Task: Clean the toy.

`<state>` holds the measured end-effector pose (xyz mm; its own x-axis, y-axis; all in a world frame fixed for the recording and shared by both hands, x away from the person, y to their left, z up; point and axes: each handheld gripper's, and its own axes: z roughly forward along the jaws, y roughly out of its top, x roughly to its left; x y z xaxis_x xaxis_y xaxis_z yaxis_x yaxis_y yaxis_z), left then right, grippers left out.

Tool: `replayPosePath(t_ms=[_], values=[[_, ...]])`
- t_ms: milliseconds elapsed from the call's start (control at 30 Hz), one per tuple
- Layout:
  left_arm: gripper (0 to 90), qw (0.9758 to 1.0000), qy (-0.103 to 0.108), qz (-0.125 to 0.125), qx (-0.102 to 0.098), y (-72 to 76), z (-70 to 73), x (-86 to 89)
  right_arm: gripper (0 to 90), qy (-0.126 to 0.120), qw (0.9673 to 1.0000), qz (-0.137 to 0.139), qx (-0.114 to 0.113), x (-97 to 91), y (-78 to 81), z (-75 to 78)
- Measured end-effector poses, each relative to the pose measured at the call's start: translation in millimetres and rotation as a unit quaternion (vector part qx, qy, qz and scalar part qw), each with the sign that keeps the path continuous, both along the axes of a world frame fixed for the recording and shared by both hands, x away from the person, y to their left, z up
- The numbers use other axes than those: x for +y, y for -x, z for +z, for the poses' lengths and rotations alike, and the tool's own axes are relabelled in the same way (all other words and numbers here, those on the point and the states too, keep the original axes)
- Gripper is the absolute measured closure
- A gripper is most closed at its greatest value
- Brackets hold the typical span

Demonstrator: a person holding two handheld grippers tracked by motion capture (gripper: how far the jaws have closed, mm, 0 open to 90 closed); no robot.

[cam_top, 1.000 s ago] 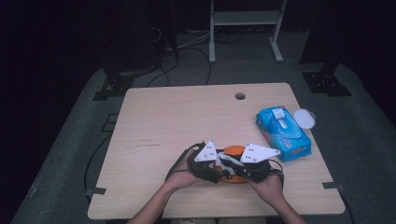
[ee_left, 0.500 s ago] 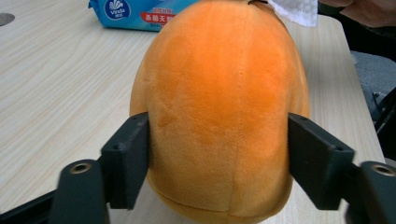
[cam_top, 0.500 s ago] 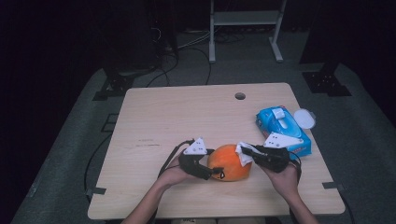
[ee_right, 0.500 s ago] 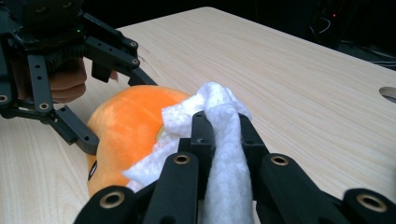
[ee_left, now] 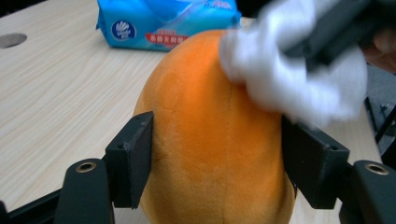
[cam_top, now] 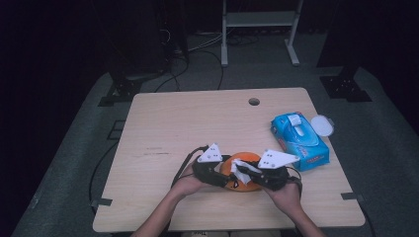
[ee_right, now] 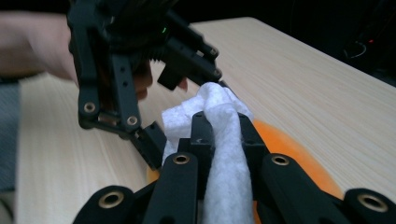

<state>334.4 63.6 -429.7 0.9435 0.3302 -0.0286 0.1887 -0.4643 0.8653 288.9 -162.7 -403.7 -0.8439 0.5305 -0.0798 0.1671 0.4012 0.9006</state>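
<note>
Two grippers met over one orange plush toy (cam_top: 244, 172) near the front edge of the table (cam_top: 168, 128). The left gripper (cam_top: 223, 177) clasped the toy from the side; in its own view the two black pads pressed into the fuzzy flanks (ee_left: 212, 140), its jaws having just closed further onto it. The right gripper (cam_top: 243, 170) was clenched on a white wipe (ee_right: 224, 140), the cloth pinched between its jaws and bunched at their tips, and the wad lay against the toy's upper side (ee_left: 299, 79).

Behind and to the right of the toy lay a blue wipe pack (cam_top: 299, 140), close to the right gripper's hand but apart from it. A round white lid (cam_top: 321, 125) sat just beyond the pack at the table's right edge. A small round hole (cam_top: 254, 101) pierced the tabletop near the far edge. Cables trailed from the left gripper in a loop towards the front edge.

The pack and lid crowded the right side, leaving little room there between the right hand and the edge. The whole left half and the middle of the tabletop lay bare, with open wood out to the far and left edges. Toward the person, only a narrow strip of wood remained between the toy and the front edge, where both forearms came in.
</note>
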Motion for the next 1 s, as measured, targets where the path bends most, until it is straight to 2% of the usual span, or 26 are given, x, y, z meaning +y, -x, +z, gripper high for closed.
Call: replayPosePath(t_ms=[67,167,200,267,300,333,367,400,633,667,700,800,867,1000], values=[[31.8,1.0,0.004,0.0,0.004,-1.1,-1.5,2.9,80.2,0.006,1.0,0.001,-0.003,2.0,-0.3,-0.7],[33.1,0.9998,0.006,0.005,0.017,-4.8,-4.1,8.3,80.3,0.004,0.9999,-0.014,0.002,-5.2,-5.4,0.9],[33.0,0.9996,0.015,0.004,0.025,-7.5,-6.9,11.9,80.3,-0.001,0.9995,-0.032,0.004,-16.0,-8.9,1.0],[32.9,0.9993,0.018,0.005,0.032,-9.2,-9.1,15.0,80.2,-0.01,0.9986,-0.05,0.015,-29.3,-13.4,0.0],[32.9,0.9993,0.018,0.005,0.032,-9.2,-9.1,15.0,80.2,-0.01,0.9986,-0.05,0.015,-29.3,-13.4,0.0],[32.9,0.9993,0.019,0.006,0.033,-9.3,-9.8,16.0,80.2,-0.013,0.9972,-0.071,0.019,-40.7,-17.6,-1.3],[32.9,0.9992,0.02,0.004,0.033,-9.2,-10.1,16.6,80.2,-0.013,0.9972,-0.071,0.019,-40.7,-17.6,-1.3],[32.7,0.9993,0.019,0.003,0.031,-8.8,-9.9,16.3,80.3,-0.025,0.9958,-0.082,0.032,-50.7,-21.1,-1.4],[30.0,0.9994,0.011,-0.016,0.027,-6.3,-8.3,14.1,80.3,-0.026,0.9963,-0.072,0.04,-49.4,-19.2,-4.6],[30.1,0.9996,0.003,-0.023,0.019,-4.2,-6.9,13.0,80.2,-0.034,0.9963,-0.065,0.045,-47.6,-19.0,-4.0],[30.2,0.9996,0.003,-0.023,0.019,-4.2,-6.9,13.0,80.2,-0.034,0.9963,-0.065,0.045,-47.6,-19.0,-4.0],[29.9,0.9988,-0.013,-0.048,-0.001,1.4,-4.4,8.5,80.2,-0.047,0.9962,-0.053,0.051,-41.8,-19.5,-2.2],[29.2,0.9984,-0.02,-0.052,-0.007,3.3,-3.8,8.1,80.2,-0.048,0.9966,-0.047,0.048,-38.6,-19.7,-2.0],[25.5,0.998,-0.02,-0.059,-0.002,2.9,-2.6,9.9,80.2,-0.051,0.9968,-0.036,0.05,-37.2,-19.9,-1.9]])
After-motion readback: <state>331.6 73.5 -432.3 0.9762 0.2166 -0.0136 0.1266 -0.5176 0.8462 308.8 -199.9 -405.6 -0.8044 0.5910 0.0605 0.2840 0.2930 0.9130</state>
